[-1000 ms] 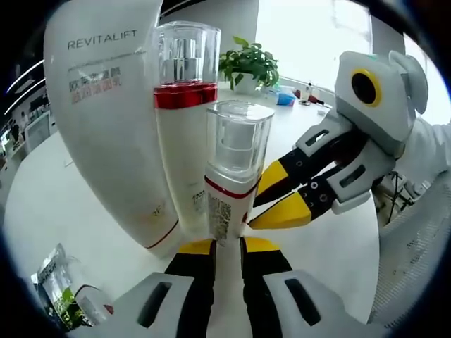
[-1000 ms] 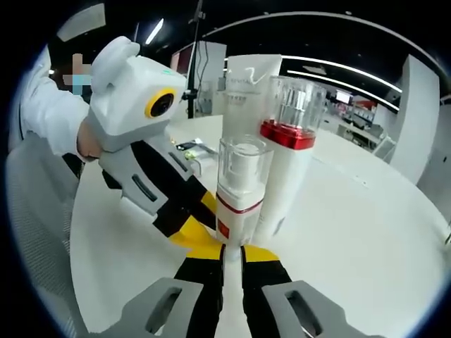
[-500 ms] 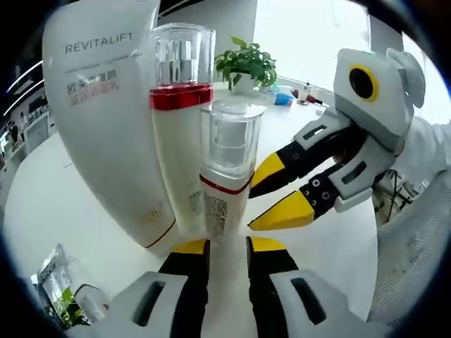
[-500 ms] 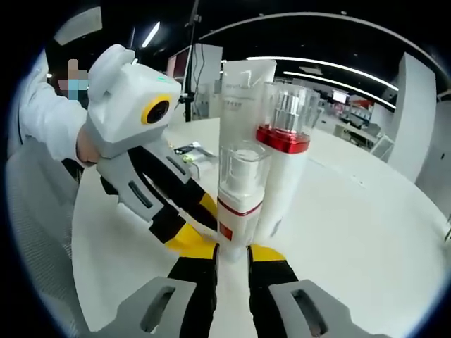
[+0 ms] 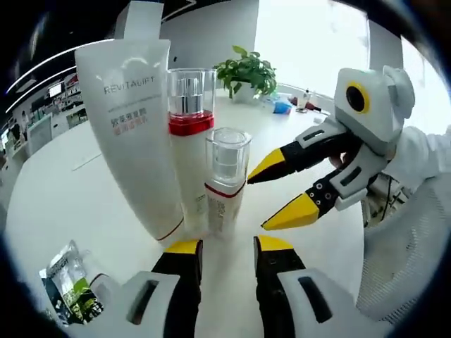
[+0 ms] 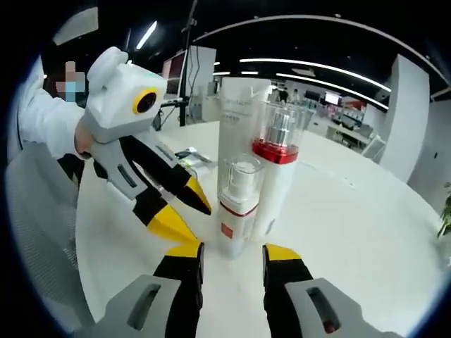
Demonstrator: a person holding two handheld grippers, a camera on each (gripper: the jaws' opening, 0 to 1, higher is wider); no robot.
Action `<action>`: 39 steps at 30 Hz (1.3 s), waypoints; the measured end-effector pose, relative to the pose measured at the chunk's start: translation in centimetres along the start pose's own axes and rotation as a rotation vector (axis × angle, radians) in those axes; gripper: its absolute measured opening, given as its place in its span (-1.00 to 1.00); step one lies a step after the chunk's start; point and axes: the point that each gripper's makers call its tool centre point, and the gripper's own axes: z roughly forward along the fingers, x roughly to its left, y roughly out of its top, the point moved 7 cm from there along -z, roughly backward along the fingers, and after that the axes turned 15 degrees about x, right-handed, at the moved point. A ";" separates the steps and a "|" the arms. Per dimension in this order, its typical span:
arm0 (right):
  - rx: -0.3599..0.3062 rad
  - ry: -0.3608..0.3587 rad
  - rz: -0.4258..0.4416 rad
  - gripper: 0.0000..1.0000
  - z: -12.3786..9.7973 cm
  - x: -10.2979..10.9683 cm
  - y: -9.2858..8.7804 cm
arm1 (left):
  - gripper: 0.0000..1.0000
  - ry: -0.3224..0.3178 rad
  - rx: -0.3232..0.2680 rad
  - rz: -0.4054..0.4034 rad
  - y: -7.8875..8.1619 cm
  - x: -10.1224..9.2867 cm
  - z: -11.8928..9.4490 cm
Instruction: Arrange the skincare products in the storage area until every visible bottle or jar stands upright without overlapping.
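Note:
Three skincare products stand upright and close together on the white table (image 5: 63,190). A tall white REVITALIFT tube (image 5: 137,134) stands at the back. Beside it is a white pump bottle with a red band (image 5: 190,151), and in front a short white bottle with a clear cap (image 5: 225,179). My left gripper (image 5: 222,246) is open just short of the short bottle, touching nothing. The right gripper (image 5: 282,190) comes in from the right, open. In the right gripper view my right gripper (image 6: 231,250) is open before the short bottle (image 6: 237,204), with the red-banded bottle (image 6: 275,169) and tube (image 6: 236,120) behind, and the left gripper (image 6: 176,211) at left.
A small sachet (image 5: 67,282) with green print lies on the table at lower left in the left gripper view. A potted plant (image 5: 246,70) and small items stand at the far edge. A person's white sleeve (image 6: 42,120) is at left in the right gripper view.
Both grippers have opened, let go of the short bottle and drawn back from it. The bottle stays standing upright beside the other two.

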 end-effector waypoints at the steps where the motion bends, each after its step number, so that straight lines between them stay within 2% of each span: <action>1: -0.002 -0.001 0.001 -0.43 -0.1 0.0 0.1 | -0.49 -0.007 -0.007 -0.005 0.0 -0.1 -0.3; 15: -0.035 -0.021 0.011 -0.05 -2.6 1.2 1.2 | -0.12 -0.018 -0.028 0.019 -0.9 -0.9 -4.2; 28: -0.047 -0.013 0.019 0.26 -3.9 2.3 2.5 | 0.24 0.007 -0.048 -0.009 -2.4 0.3 -7.8; 33: -0.046 -0.007 0.021 0.34 -4.2 2.9 2.9 | 0.36 0.029 -0.041 -0.016 -3.1 0.7 -8.9; 39: -0.049 -0.007 0.038 0.54 -4.6 3.3 3.2 | 0.53 0.039 -0.036 -0.025 -4.1 1.0 -10.2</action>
